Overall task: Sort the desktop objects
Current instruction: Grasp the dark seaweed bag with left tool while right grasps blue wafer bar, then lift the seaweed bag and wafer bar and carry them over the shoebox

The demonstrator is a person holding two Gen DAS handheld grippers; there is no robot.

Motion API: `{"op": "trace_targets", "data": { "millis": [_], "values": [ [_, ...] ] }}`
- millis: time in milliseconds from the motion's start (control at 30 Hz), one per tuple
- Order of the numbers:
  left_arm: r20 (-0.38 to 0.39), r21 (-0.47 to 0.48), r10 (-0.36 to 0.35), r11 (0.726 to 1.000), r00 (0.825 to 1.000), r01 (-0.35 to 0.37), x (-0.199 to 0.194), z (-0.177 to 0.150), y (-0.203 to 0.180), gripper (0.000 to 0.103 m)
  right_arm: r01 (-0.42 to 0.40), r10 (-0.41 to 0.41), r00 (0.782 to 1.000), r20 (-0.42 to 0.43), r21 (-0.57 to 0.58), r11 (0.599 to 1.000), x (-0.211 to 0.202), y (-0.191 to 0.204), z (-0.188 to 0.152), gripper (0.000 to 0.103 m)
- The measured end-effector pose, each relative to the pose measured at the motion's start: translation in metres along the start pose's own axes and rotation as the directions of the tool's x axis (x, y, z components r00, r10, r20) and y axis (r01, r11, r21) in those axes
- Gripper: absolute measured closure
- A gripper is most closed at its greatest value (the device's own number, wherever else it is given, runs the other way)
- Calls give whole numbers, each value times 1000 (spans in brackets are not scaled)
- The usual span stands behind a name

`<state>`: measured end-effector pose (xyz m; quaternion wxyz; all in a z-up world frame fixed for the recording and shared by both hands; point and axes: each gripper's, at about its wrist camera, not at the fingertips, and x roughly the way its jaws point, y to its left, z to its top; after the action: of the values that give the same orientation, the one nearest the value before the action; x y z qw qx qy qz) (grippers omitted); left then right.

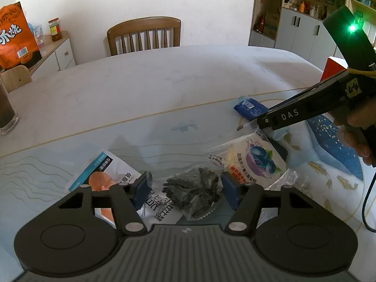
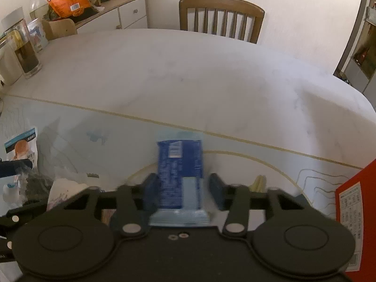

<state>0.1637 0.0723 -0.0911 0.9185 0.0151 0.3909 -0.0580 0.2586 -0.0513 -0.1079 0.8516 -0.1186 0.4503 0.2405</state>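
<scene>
A: Left wrist view first. What is hard to make out?

B: The left tongs stand open, their blue pads on either side of a dark crumpled packet lying on the mat near the desk's near edge; whether the pads touch it, I cannot tell. A white sachet with an orange picture is half hidden behind the left finger, and its lower part is cut off by the tool body.

A: And to the right?

B: A blueberry snack pack lies just beside the dark packet, its far end under the right tool. The blue packet lies farther along the mat toward the desk's right edge, partly covered by that tool; the right tongs' tips are hidden here.

A: Count?

B: Four packets on the mat, one chair past the far edge, one dark jar cut off at the left edge.

A: Now the right wrist view.

B: It is blurred. The right tongs are open with the blue packet between the pads, the left pad close against it, a gap on the right. One red box is cut off at the right edge of the desk. The sachet and dark packet show at the left, partly hidden.
</scene>
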Motion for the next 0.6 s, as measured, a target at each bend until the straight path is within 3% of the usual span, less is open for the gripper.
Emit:
{"op": "trace_targets", "data": {
  "millis": [267, 300, 367, 600],
  "values": [
    [4, -23, -13, 1000, 1000, 13, -4, 1, 4, 44, 3, -3, 1000, 0, 1, 1000, -2, -1, 3, 67],
    [6, -26, -15, 1000, 1000, 15, -5, 2, 4, 46, 3, -3, 1000, 3, 1, 1000, -3, -1, 3, 67],
    [7, -30, -19, 999, 1000, 19, -6, 3, 5, 60, 2, -2, 1000, 7, 2, 1000, -6, -2, 4, 67],
    [-2, -48, -24, 999, 1000, 24, -9, 1, 6, 64, 3, -3, 1000, 19, 4, 1000, -17, -2, 1, 67]
  ]
}}
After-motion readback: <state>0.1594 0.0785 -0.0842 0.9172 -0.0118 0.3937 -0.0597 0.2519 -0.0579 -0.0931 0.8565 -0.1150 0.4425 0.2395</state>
